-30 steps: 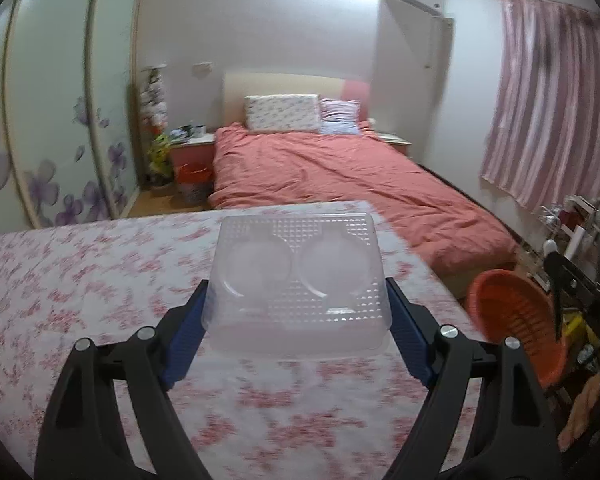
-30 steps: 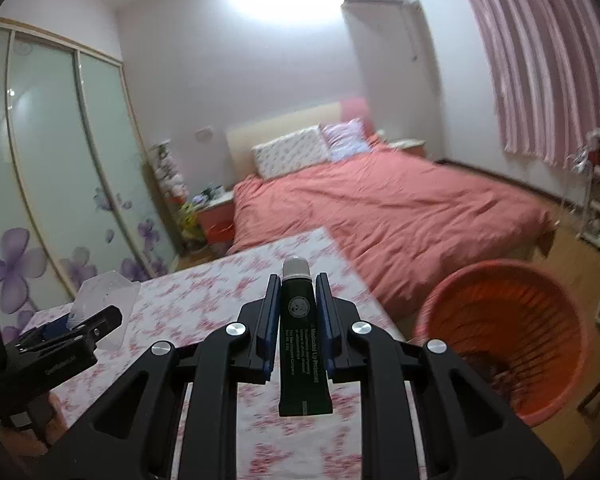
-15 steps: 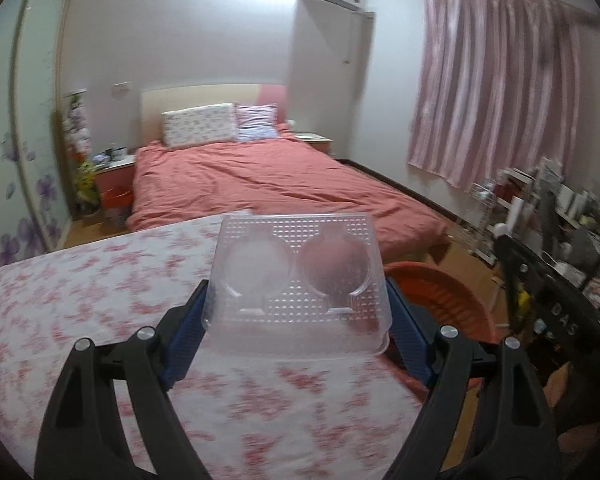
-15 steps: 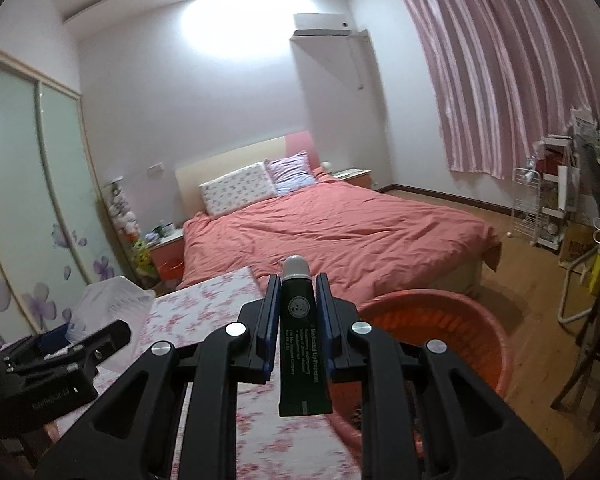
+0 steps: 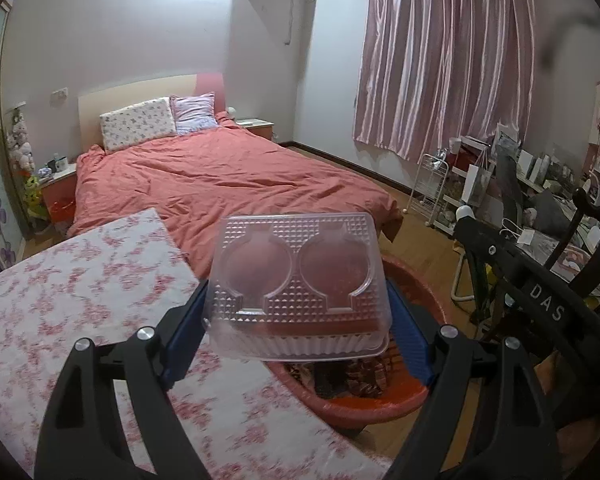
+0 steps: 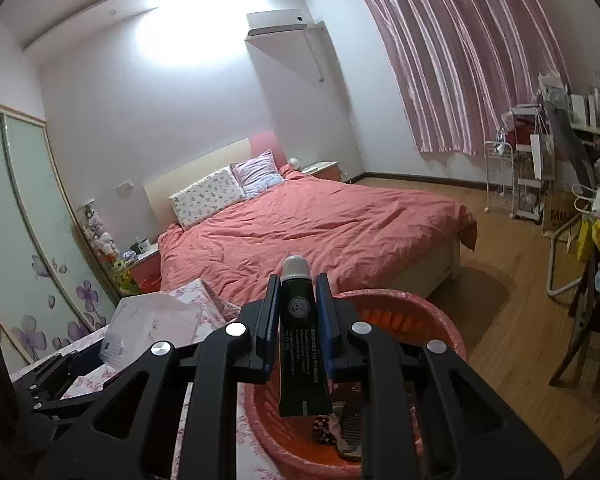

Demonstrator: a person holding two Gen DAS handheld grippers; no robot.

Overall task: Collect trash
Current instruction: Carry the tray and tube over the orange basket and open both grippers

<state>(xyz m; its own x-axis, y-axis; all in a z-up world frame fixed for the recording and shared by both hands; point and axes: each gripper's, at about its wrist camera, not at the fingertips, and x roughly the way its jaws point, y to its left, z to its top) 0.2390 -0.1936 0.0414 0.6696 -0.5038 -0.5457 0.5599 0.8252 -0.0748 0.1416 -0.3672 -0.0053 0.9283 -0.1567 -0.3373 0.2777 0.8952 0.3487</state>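
My left gripper (image 5: 298,320) is shut on a clear plastic clamshell container (image 5: 300,284) and holds it in the air above the near rim of an orange basket (image 5: 364,404). My right gripper (image 6: 298,320) is shut on a dark green tube with a grey cap (image 6: 300,344) and holds it upright over the same orange basket (image 6: 416,320), which has some items inside. The container also shows in the right wrist view (image 6: 152,328) at the left, with the left gripper (image 6: 56,376) below it. The right gripper's arm (image 5: 540,300) shows at the right of the left wrist view.
A table with a pink floral cloth (image 5: 80,300) lies to the left of the basket. A bed with a coral cover (image 5: 220,176) stands behind. A cluttered rack and desk (image 5: 520,196) stand at the right under pink curtains (image 5: 444,60). Wooden floor (image 6: 520,320) surrounds the basket.
Both grippers have swung to the right, away from the table, and now hang over the orange basket. Each keeps its hold on its object.
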